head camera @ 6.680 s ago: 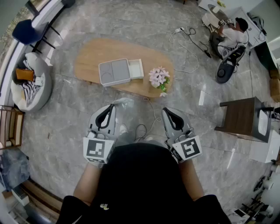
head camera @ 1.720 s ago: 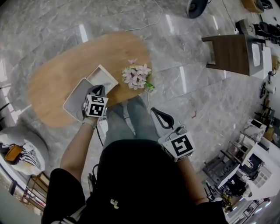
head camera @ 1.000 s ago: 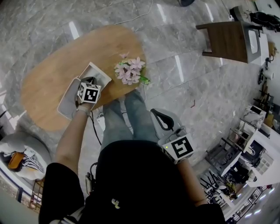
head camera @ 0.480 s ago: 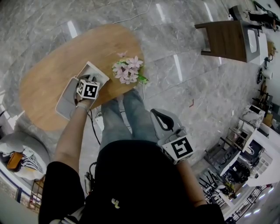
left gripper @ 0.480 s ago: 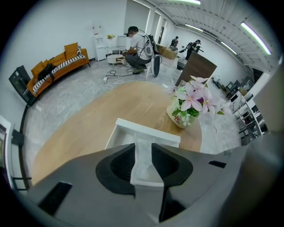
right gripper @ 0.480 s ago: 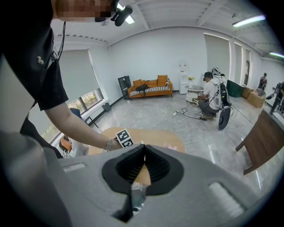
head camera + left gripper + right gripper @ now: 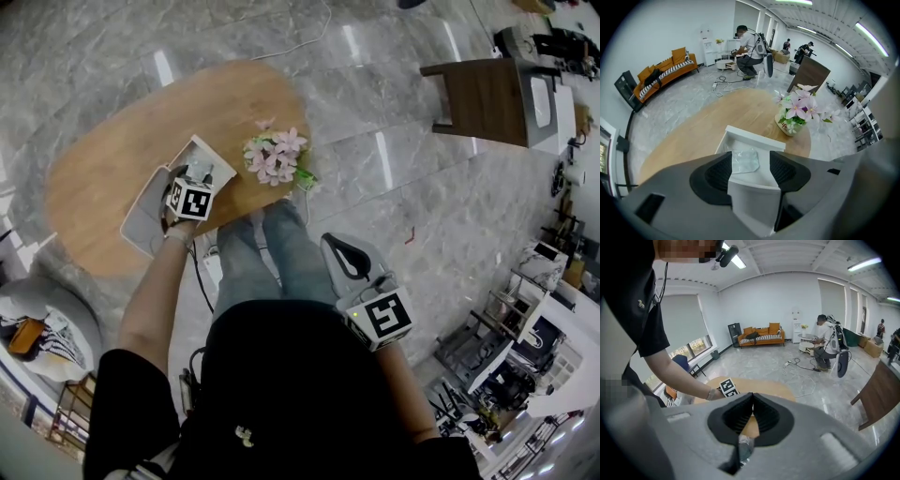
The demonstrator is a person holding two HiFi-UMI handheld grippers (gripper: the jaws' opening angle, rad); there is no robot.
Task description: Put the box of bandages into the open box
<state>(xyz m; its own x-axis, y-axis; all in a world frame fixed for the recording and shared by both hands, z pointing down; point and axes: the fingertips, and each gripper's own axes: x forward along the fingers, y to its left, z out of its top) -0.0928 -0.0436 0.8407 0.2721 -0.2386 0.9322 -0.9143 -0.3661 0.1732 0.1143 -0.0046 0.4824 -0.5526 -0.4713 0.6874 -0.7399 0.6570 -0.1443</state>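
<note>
One flowerpot (image 7: 789, 126) beside open box (image 7: 754, 137); left fingers (image 7: 715, 174) newly parted, empty; right fingers (image 7: 766, 416) clenched.

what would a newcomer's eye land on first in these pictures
Pink flowers at the oval wooden table's edge stand out first. Beside them the left gripper points down over a white open box holding a clear packet; its jaws have just been opening, the box's wall between them, ungripped. The right gripper hangs back, shut.
</note>
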